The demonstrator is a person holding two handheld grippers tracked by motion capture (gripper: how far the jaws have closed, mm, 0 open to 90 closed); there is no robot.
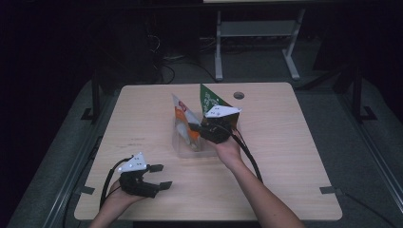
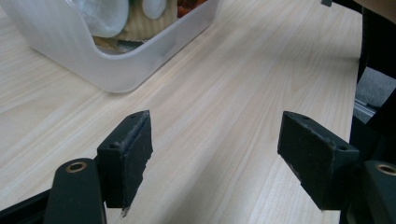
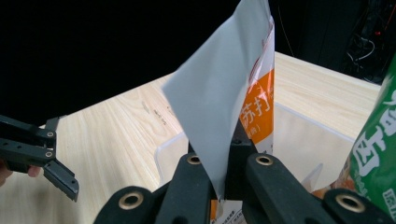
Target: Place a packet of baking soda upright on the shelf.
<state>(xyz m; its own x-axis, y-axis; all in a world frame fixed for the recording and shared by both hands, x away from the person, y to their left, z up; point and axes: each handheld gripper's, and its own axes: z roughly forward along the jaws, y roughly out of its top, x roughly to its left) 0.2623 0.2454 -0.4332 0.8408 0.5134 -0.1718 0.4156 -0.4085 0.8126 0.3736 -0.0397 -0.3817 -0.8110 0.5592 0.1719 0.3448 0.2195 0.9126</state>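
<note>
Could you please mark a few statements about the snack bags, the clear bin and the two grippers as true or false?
1. The right gripper is shut on the white and orange snack bag. True.
2. The left gripper grips the dark green snack bag. False: its jaws stand open over the bare light wooden table.
3. The clear plastic bin lies overturned on the floor. False: it stands on the table.
4. The green bag stands beside the orange one. True.

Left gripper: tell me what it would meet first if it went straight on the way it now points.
The left gripper, jaws open and empty, points low across the bare table. Straight ahead the way looks free; the clear plastic bin sits off to one side, though depth is hard to judge.
</note>
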